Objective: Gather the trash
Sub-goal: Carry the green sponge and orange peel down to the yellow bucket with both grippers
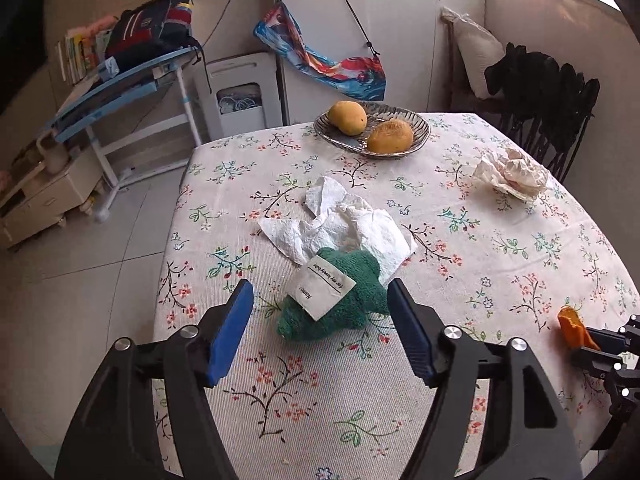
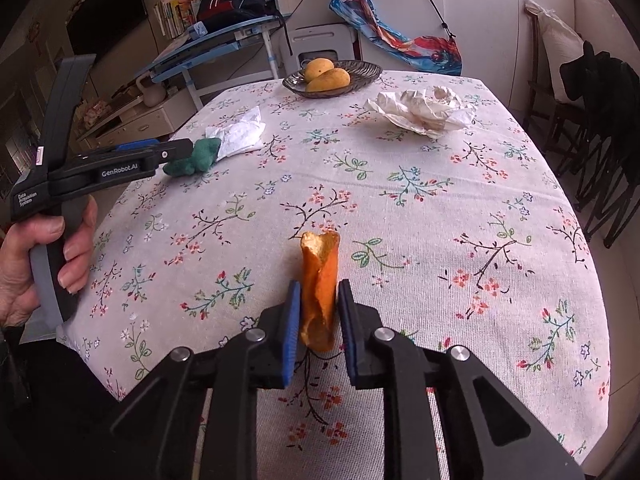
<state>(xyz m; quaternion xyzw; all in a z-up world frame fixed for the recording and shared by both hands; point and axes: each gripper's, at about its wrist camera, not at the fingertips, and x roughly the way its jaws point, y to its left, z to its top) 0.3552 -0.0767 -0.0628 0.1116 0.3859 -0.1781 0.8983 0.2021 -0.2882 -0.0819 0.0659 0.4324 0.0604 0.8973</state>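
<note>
Orange was the colour of the one piece of trash that you already had in hand: a curled strip of peel [image 2: 319, 292] stood between the blue pads of your right gripper [image 2: 319, 320], and the jaws were closed on it, just above the flowered tablecloth [image 2: 400, 208]. No bin or bag was visible in either view, so I could not tell where the peel was to go.

I take the fruit dish [image 1: 416, 128] with its two mangoes [image 1: 347, 117] at the far end of the table as the landmark. Between the dish and your left gripper [image 1: 320, 320] lay a white crumpled napkin [image 1: 340, 228], and touching its near edge was a green knitted item [image 1: 340, 316] with a white paper label [image 1: 322, 286] on top. The left jaws stood wide apart on both sides of this green item, and the pads did not press on it. To the right of the dish, near the table edge by the dark chair [image 1: 560, 112], lay a second wad of crumpled paper [image 1: 512, 172], untouched.

In my judgement the task was at an early stage: one piece was gripped but not yet thrown away, and the two paper pieces, and maybe the green item, remained to be collected.
</note>
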